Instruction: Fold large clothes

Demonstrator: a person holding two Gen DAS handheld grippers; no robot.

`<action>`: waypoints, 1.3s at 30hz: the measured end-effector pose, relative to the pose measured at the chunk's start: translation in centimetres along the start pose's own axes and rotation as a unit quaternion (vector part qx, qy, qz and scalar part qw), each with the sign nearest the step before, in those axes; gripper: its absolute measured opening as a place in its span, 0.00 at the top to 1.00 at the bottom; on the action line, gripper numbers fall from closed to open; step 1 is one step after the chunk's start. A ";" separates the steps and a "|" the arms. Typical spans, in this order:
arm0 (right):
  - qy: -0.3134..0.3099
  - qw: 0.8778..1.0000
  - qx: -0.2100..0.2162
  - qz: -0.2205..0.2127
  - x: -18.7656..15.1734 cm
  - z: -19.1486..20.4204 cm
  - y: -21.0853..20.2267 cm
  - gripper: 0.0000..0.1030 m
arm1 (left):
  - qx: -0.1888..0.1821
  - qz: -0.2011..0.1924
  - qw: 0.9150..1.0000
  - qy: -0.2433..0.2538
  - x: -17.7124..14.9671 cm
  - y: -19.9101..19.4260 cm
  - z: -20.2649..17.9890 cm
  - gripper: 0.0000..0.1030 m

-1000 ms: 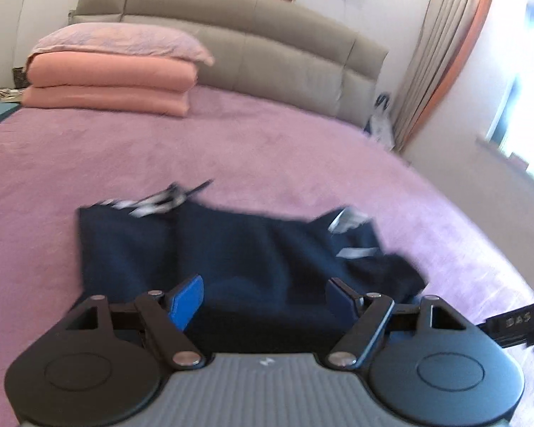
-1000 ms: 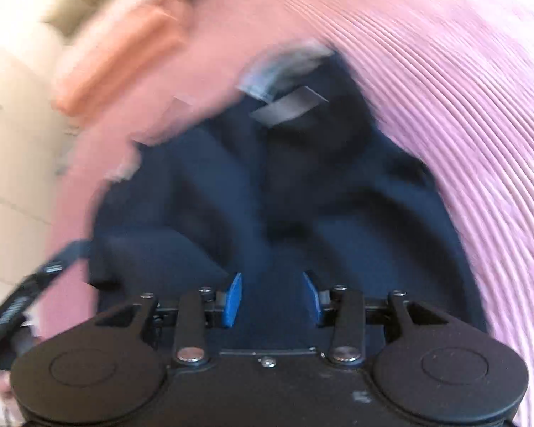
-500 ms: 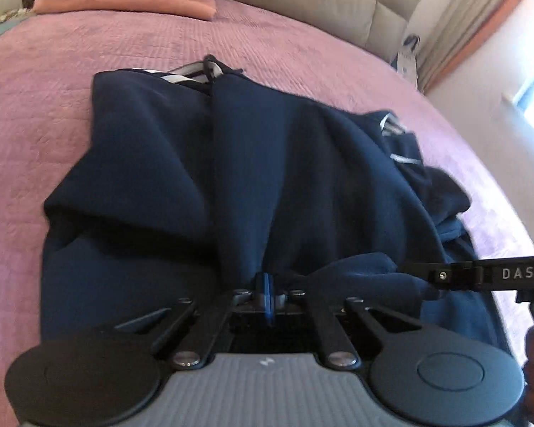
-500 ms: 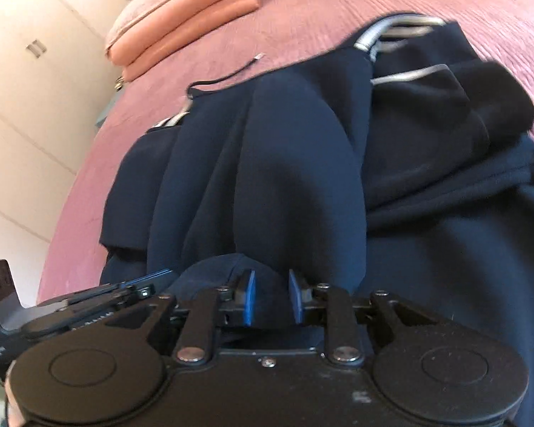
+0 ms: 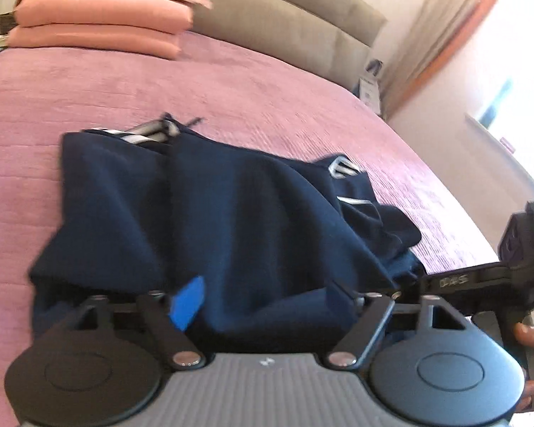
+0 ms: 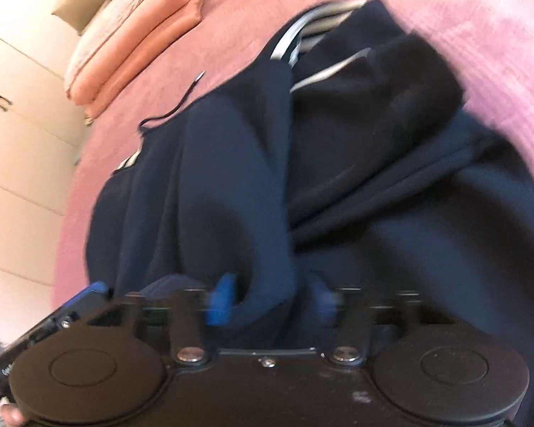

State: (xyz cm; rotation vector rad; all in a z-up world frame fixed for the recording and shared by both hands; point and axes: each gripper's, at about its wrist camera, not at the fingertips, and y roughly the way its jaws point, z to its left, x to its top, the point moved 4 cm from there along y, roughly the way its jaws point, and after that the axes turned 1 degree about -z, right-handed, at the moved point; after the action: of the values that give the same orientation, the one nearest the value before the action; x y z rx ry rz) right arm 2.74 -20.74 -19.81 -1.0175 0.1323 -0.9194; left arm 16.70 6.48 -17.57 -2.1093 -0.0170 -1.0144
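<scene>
A dark navy garment (image 5: 231,213) with white stripes lies bunched on the purple bedspread (image 5: 267,99); it also fills the right wrist view (image 6: 338,178). My left gripper (image 5: 267,302) is open, its blue left finger pad (image 5: 187,304) showing, with the garment's near edge lying between the jaws. My right gripper (image 6: 270,302) is open too, with a fold of the navy cloth sitting loose between its blue pads (image 6: 222,302). The two grippers are close side by side; the right one shows in the left wrist view (image 5: 480,284).
Stacked pink pillows (image 5: 99,25) lie at the head of the bed against a grey upholstered headboard (image 5: 284,17). A curtain (image 5: 445,28) and window are at the right. White wardrobe doors (image 6: 14,142) stand to the left of the bed.
Both grippers were shut on the garment's near edge half a second ago and have opened, letting it go. The views have tilted up a little and are blurred by motion.
</scene>
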 end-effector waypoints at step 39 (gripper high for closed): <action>-0.149 0.981 -0.111 -0.051 0.8 2.2 1.3 0.93 | 0.008 0.036 0.997 -0.069 -4.5 2.1 1.1 0.97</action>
State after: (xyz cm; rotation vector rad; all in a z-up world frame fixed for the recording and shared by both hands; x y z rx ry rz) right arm 5.15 -19.59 -19.36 -1.3693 -0.0708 -0.8471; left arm 15.00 7.09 -22.34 -2.1461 -0.0176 -0.8228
